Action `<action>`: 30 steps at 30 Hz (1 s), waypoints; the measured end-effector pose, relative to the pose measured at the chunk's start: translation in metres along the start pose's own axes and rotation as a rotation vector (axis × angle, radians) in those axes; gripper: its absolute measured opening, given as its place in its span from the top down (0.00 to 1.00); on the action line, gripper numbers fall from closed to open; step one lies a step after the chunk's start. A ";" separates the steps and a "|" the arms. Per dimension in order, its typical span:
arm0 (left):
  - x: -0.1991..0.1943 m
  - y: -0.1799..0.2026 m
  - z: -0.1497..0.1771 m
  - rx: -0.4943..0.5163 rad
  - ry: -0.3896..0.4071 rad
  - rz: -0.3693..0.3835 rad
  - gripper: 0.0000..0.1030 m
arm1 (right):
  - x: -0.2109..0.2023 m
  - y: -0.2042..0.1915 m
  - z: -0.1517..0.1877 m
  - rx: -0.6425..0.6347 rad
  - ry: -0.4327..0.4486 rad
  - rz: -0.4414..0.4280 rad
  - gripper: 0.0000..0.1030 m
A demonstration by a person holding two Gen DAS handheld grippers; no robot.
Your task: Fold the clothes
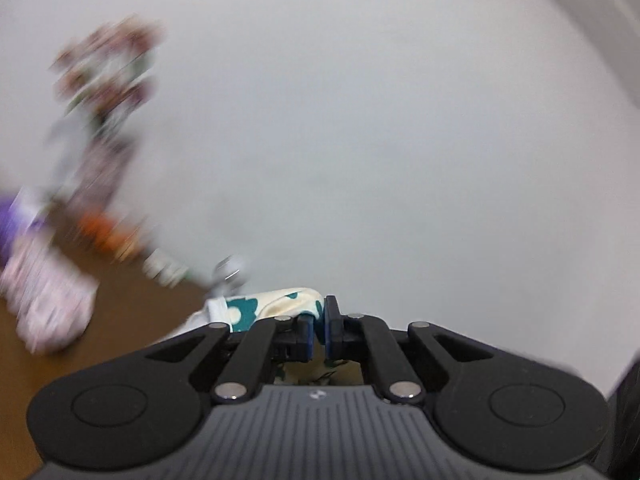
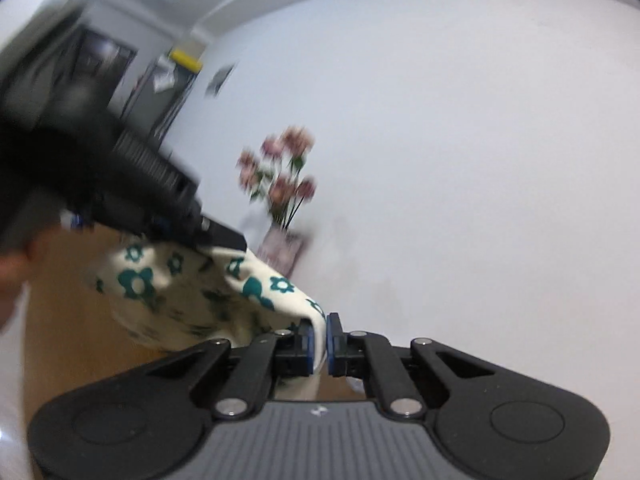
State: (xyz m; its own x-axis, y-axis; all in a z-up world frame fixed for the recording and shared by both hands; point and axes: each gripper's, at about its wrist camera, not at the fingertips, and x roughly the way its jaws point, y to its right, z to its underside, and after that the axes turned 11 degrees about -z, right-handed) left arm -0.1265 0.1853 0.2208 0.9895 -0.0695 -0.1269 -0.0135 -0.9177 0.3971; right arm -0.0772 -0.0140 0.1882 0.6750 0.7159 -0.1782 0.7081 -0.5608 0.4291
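Both claws, left claw [image 1: 319, 330] and right claw [image 2: 320, 344], pinch the flowered cloth [image 2: 192, 296] aloft over the bench [image 2: 72, 320], no fold made yet.

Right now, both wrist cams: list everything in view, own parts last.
cream garment with teal flower print: one, cream and teal, held up between both grippers, above the brown wooden tabletop
brown wooden tabletop: one, brown, lower left
pink artificial flowers in a vase: one bunch, pink, by the white wall
white wall: one, white, background
pale pink folded clothes: one blurred pile, left on tabletop
purple item: one, left edge, too blurred to identify
left gripper: black, shut on garment
right gripper: black, shut on garment
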 end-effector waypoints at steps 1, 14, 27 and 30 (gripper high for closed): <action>0.001 0.014 -0.005 0.031 -0.008 0.030 0.96 | -0.017 0.006 -0.006 -0.020 0.006 0.020 0.96; 0.154 0.066 0.116 0.324 -0.449 -0.109 0.67 | -0.028 0.096 0.145 0.202 -0.503 0.256 0.50; 0.081 0.094 0.214 0.416 -0.618 0.118 0.35 | -0.099 0.010 0.220 0.406 -0.499 0.009 0.45; 0.081 0.099 0.227 0.468 -0.611 0.098 0.32 | -0.086 0.006 0.234 0.451 -0.510 0.005 0.93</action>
State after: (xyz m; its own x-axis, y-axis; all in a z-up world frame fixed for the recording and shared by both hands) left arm -0.0802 0.0001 0.0432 0.7276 -0.2377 -0.6435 -0.2907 -0.9565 0.0245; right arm -0.0823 -0.1764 -0.0014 0.6131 0.4893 -0.6203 0.6474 -0.7611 0.0396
